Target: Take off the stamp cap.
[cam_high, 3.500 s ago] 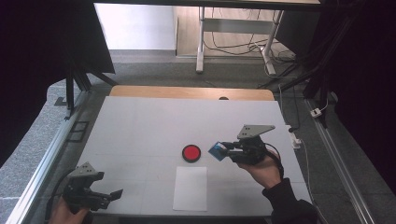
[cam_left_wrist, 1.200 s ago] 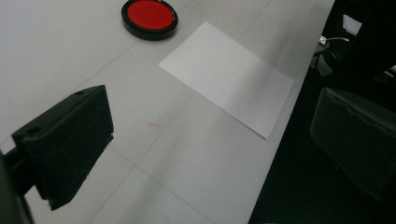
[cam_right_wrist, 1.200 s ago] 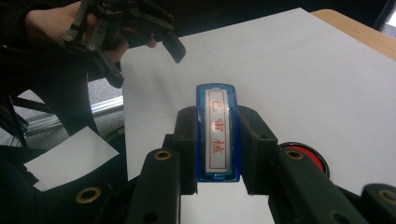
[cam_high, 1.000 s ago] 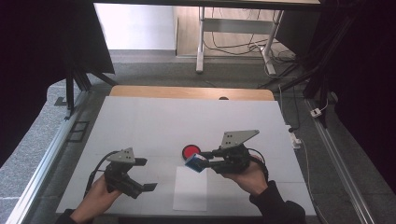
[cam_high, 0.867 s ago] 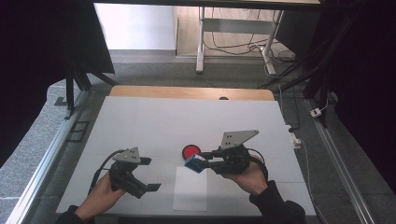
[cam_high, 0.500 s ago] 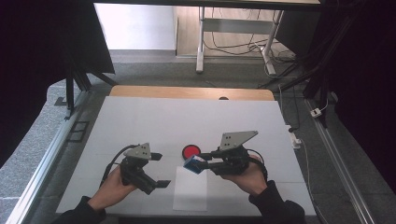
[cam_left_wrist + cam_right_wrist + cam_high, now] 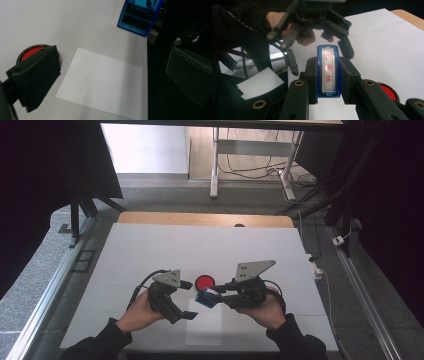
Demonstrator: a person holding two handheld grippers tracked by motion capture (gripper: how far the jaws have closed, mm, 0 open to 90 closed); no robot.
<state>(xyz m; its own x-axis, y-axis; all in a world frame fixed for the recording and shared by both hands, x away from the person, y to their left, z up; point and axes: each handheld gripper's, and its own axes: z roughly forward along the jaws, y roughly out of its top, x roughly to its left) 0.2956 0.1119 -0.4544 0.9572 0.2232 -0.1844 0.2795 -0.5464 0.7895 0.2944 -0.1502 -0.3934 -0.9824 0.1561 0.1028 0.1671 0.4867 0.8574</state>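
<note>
Right hand-held gripper point(image 7: 216, 295) pinching a blue stamp point(image 7: 328, 72) by its sides, printing face kept exposed, probably for inking. Hovering it just off the counter point(image 7: 150, 245), at 6 o'clock of the red ink pad point(image 7: 204, 281). Left hand-held gripper point(image 7: 186, 299) spread and empty, at 9 o'clock of the stamp, likely steadying the white paper point(image 7: 102, 80). Pad's shallow tin lying open, red inside

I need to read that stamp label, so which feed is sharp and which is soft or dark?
Right gripper view: the blue stamp is lit, its red label sharp, the left gripper behind slightly blurred. Left gripper view: near jaws soft, right side in deep shadow.
</note>
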